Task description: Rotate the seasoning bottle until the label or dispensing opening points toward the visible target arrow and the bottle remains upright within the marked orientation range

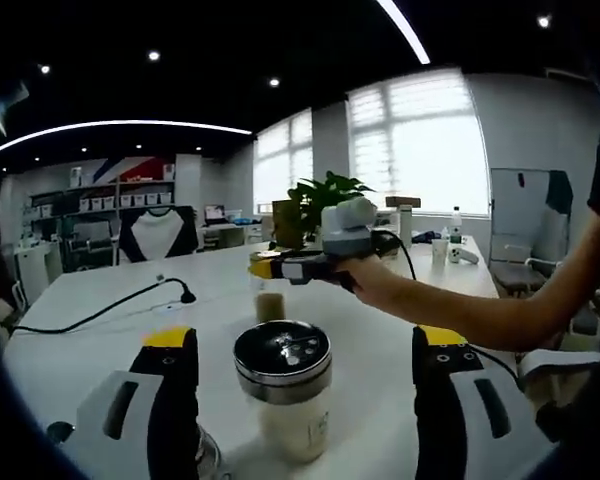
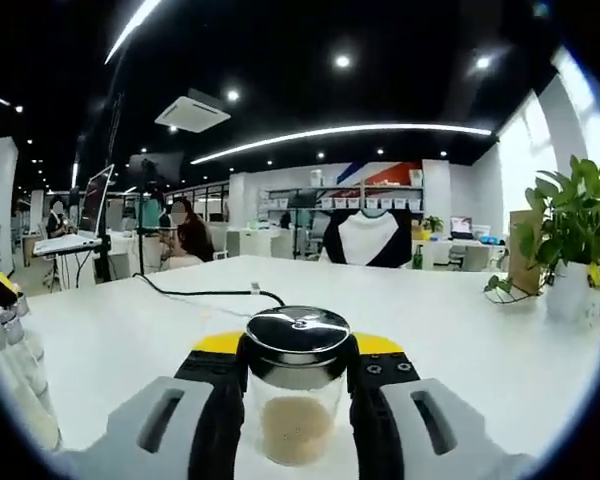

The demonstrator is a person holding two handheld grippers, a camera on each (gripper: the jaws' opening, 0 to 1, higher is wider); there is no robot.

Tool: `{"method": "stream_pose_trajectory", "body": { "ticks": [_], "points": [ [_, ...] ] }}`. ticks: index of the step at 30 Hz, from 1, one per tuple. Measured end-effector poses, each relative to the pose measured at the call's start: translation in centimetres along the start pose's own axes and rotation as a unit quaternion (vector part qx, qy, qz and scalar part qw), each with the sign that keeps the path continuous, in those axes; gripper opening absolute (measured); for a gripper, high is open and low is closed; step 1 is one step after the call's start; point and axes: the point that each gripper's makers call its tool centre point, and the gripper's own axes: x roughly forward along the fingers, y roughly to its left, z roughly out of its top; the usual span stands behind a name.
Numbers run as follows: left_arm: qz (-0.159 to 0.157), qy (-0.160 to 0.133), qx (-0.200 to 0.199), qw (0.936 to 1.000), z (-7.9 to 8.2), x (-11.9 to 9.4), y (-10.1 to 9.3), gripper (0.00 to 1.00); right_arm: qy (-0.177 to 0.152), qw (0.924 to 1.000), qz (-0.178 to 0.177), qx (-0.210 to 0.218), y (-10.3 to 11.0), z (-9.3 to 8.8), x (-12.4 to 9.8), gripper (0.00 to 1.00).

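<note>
Right gripper (image 2: pixel 298 375) clamps seasoning bottle (image 2: pixel 297 400); label unseen.

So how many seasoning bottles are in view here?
2. One steel-lidded bottle stands between the open jaws of the left hand-held gripper; the other bottle is clamped in the right hand-held gripper. More may hide at frame edges.

Bare white table (image 2: pixel 450 330) stretches open ahead; a black cable (image 2: pixel 205 293) crosses it, and a potted plant (image 2: pixel 570 235) stands at right.
</note>
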Motion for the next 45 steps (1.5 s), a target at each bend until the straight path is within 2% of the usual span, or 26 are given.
{"method": "stream_pose_trajectory", "body": {
  "ticks": [4,8,16,21,23,32,34,37,41,45],
  "points": [
    [0.001,0.002,-0.001,1.0000,-0.1,-0.1,0.1,0.93,-0.005,1.0000,0.001,-0.008,0.3,0.3,-0.4,0.37],
    [0.001,0.007,0.000,1.0000,-0.3,-0.2,0.0,0.93,-0.024,0.9997,0.007,-0.005,0.7,1.5,-1.3,0.37],
    [0.002,-0.002,0.002,1.0000,0.3,-0.7,-0.1,0.93,-0.034,0.9991,0.017,-0.019,1.8,2.9,-3.5,0.37],
    [-0.001,-0.001,0.001,1.0000,0.2,-0.8,-0.6,0.93,-0.034,0.9989,0.019,-0.027,2.5,3.0,-5.1,0.37],
    [-0.002,0.000,0.003,1.0000,0.2,-1.0,-0.8,0.93,-0.037,0.9990,0.016,-0.021,2.2,2.9,-5.6,0.37],
    [-0.012,-0.001,0.003,0.9999,0.0,-1.4,-1.9,0.92,-0.042,0.9981,0.040,-0.019,4.8,2.7,-9.2,0.37],
    [-0.005,-0.017,0.006,0.9998,0.3,-1.7,-2.3,0.89,-0.046,0.9978,0.046,-0.011,5.4,2.7,-9.9,0.37],
    [-0.007,-0.025,0.001,0.9997,0.5,-2.2,-2.9,0.88,-0.051,0.9973,0.051,-0.015,6.4,2.9,-11.1,0.37],
    [-0.005,-0.022,0.006,0.9997,0.3,-2.6,-3.5,0.88,-0.060,0.9963,0.060,-0.010,6.6,3.1,-11.5,0.37],
    [-0.002,-0.020,0.007,0.9998,-0.2,-3.2,-4.0,0.88,-0.066,0.9956,0.066,-0.010,7.9,2.8,-13.1,0.36]
  ]
}}
